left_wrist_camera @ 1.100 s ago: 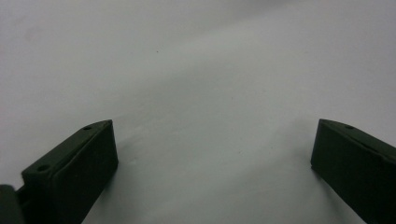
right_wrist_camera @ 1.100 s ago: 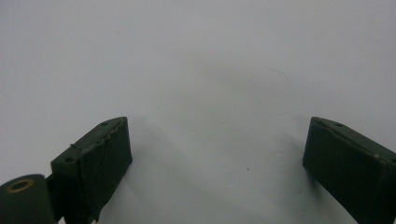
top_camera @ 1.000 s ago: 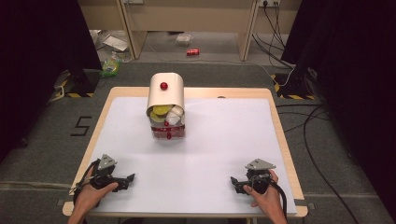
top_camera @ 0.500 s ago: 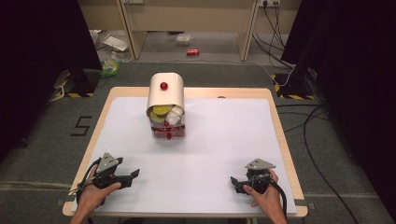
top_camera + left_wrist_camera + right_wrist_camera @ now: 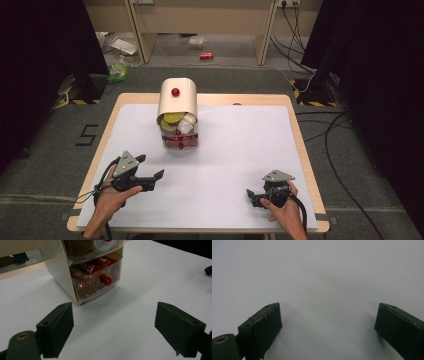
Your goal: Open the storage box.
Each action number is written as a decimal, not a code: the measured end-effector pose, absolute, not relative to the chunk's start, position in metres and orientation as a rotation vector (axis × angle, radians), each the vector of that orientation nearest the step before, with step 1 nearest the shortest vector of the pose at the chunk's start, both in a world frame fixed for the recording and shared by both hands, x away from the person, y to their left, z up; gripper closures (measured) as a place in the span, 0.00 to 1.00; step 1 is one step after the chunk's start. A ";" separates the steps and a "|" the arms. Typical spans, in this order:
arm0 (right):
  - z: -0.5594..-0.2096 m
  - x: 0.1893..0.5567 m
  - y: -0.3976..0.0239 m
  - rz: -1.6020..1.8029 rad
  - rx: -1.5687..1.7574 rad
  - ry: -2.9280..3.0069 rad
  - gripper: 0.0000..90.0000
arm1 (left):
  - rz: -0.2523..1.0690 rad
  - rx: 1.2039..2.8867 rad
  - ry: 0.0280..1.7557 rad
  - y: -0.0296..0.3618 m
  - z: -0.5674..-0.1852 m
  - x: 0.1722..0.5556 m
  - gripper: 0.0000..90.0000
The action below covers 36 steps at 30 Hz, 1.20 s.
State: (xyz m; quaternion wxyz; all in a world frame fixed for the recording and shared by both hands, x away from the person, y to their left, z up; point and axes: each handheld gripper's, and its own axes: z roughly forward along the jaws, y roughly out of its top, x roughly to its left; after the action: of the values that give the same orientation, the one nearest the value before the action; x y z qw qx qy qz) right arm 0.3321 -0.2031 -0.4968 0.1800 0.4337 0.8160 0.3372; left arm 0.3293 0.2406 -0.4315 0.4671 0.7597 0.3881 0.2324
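Since a second ago our left gripper (image 5: 150,167) has lifted off the near-left corner and swung toward the drawer unit (image 5: 178,120); the right gripper (image 5: 256,196) hasn't shifted.

Left jaws stand wide apart with nothing between them. In the left gripper view they frame the lower drawer (image 5: 97,277), so we read this as lining up on its red knob (image 5: 106,280). The gripper is well short of it, with bare tabletop between.

The drawer unit sits at the far-centre-left of the white table (image 5: 240,145), front facing us, which keeps both knobs reachable on a straight approach. The lower drawer is clear plastic, shut, packed with red sachets (image 5: 86,268). The upper compartment holds yellow and white items; we can't tell what they are. A second red knob (image 5: 175,92) sits on the curved cream lid.

Right jaws are also apart and empty, parked low over the near-right of the table. Probably kept there to stay clear, or ready to brace the unit if the drawer drags it forward.
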 end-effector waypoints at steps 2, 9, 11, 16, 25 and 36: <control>-0.497 0.332 -0.203 0.953 1.225 2.305 0.08 | 0.573 1.864 0.947 0.239 -0.430 0.330 0.17; -0.497 0.332 -0.203 0.953 1.226 2.306 0.08 | 0.572 1.859 0.906 0.225 -0.409 0.342 0.17; -0.497 0.332 -0.203 0.953 1.226 2.306 0.08 | 0.570 1.862 0.902 0.223 -0.405 0.345 0.17; -0.497 0.332 -0.203 0.953 1.226 2.306 0.08 | 0.571 1.860 0.885 0.214 -0.392 0.353 0.17; -0.497 0.332 -0.203 0.955 1.233 2.306 0.08 | 0.573 1.859 0.878 0.205 -0.383 0.363 0.17; -0.497 0.332 -0.203 0.954 1.227 2.310 0.07 | 0.588 1.863 0.844 0.202 -0.378 0.373 0.17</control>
State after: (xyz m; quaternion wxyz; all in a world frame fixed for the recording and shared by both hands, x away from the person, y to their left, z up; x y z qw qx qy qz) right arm 0.3324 -0.2026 -0.4971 0.1777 0.4338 0.8164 0.3372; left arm 0.3727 0.2016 -0.3777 0.4855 0.7653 0.3466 0.2418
